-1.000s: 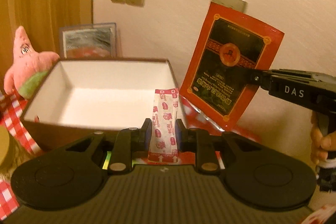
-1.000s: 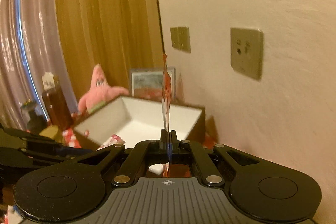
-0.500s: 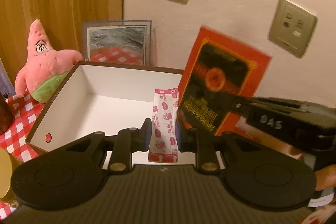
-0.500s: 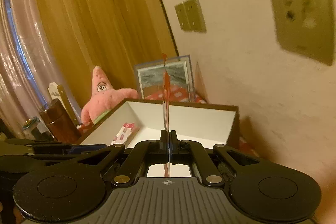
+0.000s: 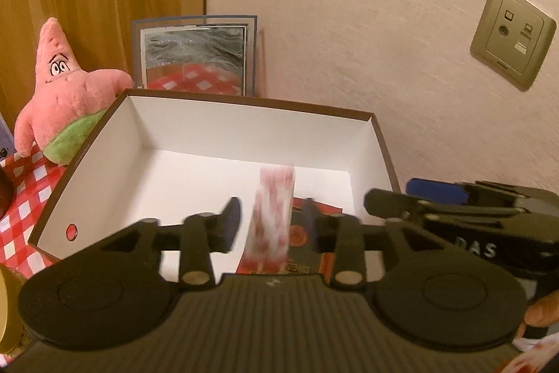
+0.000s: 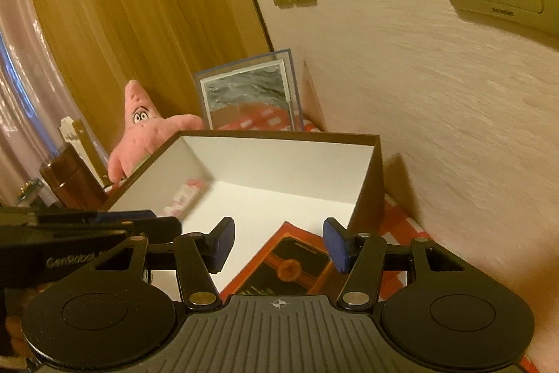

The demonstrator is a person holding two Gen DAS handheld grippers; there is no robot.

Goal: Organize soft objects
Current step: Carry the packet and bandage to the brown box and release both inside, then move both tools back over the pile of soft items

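Sachet (image 5: 271,215), blurred, sits between our left gripper's (image 5: 270,222) spread jaws, apparently untouched, over the box (image 5: 251,103). Our right gripper (image 6: 277,245), jaws wide, holds nothing; the red packet (image 6: 286,264) lies at the box's near-right corner. A pink plush (image 5: 66,93) stands beside the box's left wall.

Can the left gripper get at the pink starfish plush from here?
Probably yes: the left gripper is open, and the plush stands uncovered outside the box's left wall, though the falling sachet must clear first.

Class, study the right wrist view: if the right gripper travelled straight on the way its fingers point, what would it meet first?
Probably the red-and-black packet, lying in the box right beneath the open right gripper. Past it comes the box's white floor, then its far wall; depth is unclear.
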